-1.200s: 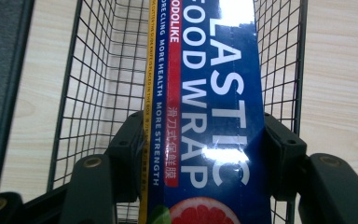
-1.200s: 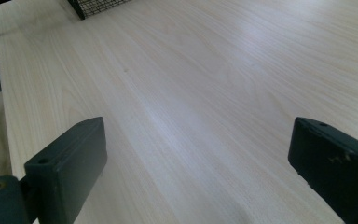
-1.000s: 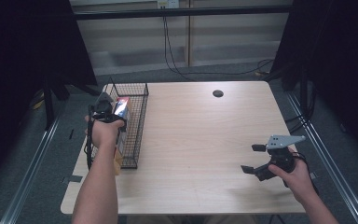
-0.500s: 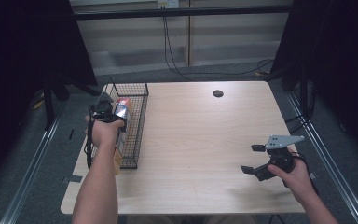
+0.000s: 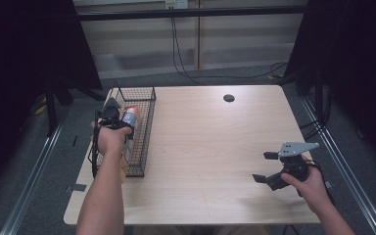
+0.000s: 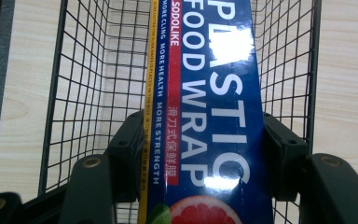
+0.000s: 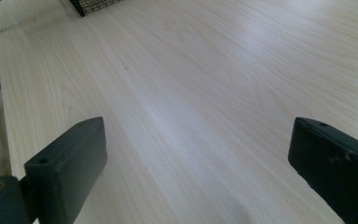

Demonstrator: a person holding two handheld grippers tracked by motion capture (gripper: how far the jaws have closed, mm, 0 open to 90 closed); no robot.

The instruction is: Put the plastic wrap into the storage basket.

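One wire basket (image 5: pixel 144 132) on one wooden table (image 5: pixel 215 147). One box of wrap (image 6: pixel 209 116), clamped between the jaws of the left gripper (image 6: pixel 200 140), held inside the basket over its mesh. Printed on the box: "PLASTIC FOOD WRAP", "SODOLIKE", "MORE STRENGTH". Right gripper (image 5: pixel 265 167): jaws wide, holding nothing, above bare tabletop.

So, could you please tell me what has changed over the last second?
Nothing has visibly changed. The left claw stays shut on the plastic wrap box over the wire basket, and the right claw stays open above the table.
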